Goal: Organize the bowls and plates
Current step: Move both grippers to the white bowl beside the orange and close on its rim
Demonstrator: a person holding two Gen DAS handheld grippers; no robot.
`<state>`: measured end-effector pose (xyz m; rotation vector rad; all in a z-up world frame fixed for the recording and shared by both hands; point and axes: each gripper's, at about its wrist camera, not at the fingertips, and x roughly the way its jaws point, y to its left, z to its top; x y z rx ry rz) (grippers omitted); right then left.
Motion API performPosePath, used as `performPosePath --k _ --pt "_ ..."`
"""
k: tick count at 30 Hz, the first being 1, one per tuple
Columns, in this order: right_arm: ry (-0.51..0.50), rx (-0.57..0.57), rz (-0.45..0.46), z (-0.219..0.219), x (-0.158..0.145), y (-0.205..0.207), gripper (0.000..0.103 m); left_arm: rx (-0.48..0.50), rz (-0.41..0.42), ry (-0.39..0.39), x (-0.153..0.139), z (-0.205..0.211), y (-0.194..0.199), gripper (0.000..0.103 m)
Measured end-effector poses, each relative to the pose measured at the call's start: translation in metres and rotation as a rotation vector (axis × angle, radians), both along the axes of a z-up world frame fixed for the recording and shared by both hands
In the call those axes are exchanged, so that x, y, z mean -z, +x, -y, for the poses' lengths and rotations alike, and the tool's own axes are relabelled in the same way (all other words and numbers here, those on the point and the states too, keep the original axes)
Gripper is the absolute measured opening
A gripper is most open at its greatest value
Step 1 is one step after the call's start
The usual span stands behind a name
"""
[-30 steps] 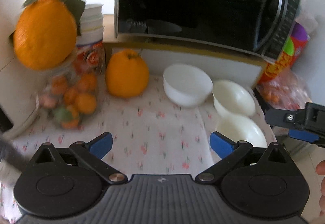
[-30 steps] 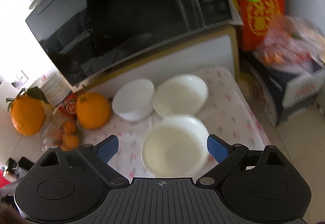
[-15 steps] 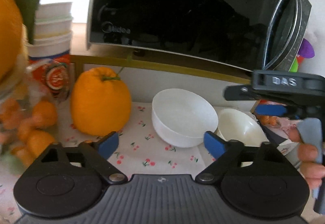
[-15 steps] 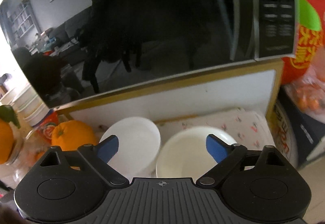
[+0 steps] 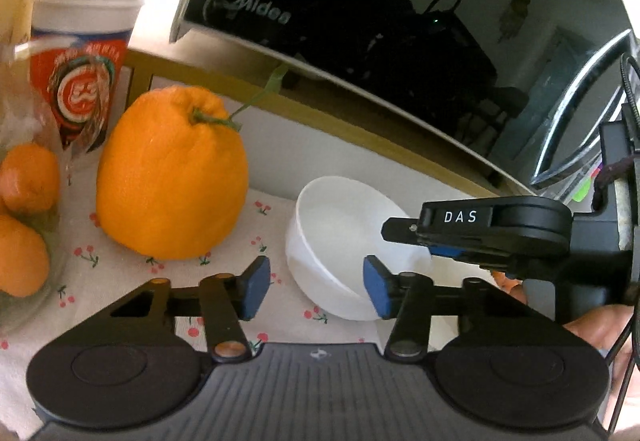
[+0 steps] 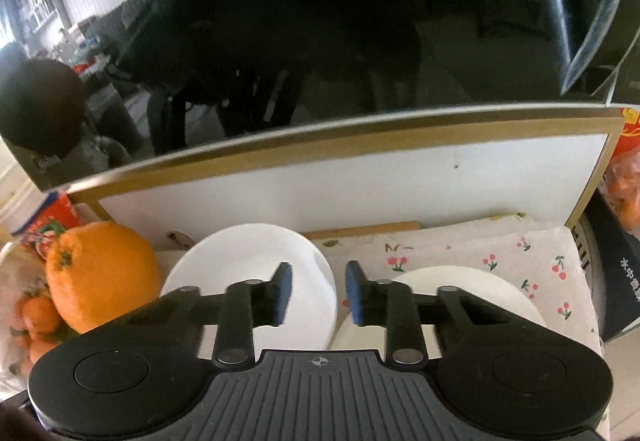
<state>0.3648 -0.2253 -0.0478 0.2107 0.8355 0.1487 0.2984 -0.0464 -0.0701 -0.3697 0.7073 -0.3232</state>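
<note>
A white bowl (image 5: 340, 237) sits on the floral cloth under the microwave shelf; it also shows in the right wrist view (image 6: 256, 261). My left gripper (image 5: 316, 291) is open, its jaws astride the bowl's near left wall without touching. My right gripper (image 6: 318, 291) is open with a narrower gap, its two fingers on either side of this bowl's right rim; it enters the left wrist view from the right (image 5: 424, 237). A second white bowl (image 6: 460, 293) lies just right of the first, partly hidden by my right fingers.
A large orange (image 5: 172, 177) stands left of the bowl, beside a glass jar of small oranges (image 5: 24, 225) and stacked cups (image 5: 84, 33). A black microwave (image 5: 400, 41) on a gold-edged shelf (image 6: 340, 137) overhangs the bowls. A dark box (image 6: 616, 281) is on the right.
Both grippers have moved forward and down to the left bowl. Both pairs of jaws have narrowed, the right more than the left. The third, nearest bowl has left view.
</note>
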Motion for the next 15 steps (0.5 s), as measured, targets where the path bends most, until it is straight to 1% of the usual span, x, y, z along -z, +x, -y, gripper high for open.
performPosePath --k 1,2,4,5,7,10,15 --pt "-0.005 0.002 -0.004 -0.001 0.001 0.000 0.016 0.000 -0.006 0.000 0.002 -0.001 0.001 0.038" --pt "-0.010 0.002 -0.008 -0.003 0.001 -0.001 0.014 0.000 -0.008 -0.003 0.005 -0.001 0.006 0.037" --pt "-0.014 0.005 -0.004 -0.006 -0.002 -0.001 0.012 0.006 -0.012 -0.026 0.008 -0.003 0.007 0.026" --pt "-0.011 0.005 -0.001 -0.007 -0.003 -0.001 0.012 0.014 -0.018 -0.041 0.009 -0.004 0.007 0.022" --pt "-0.019 0.004 0.003 -0.008 -0.007 -0.003 0.011 0.021 -0.022 -0.026 0.006 -0.005 0.006 0.022" --pt "-0.043 0.000 0.010 -0.014 -0.012 -0.005 0.011 0.029 -0.007 0.002 0.001 -0.004 0.004 0.022" --pt "-0.069 0.001 0.021 -0.022 -0.024 -0.013 0.012 0.019 0.007 -0.017 -0.015 -0.014 -0.004 0.021"
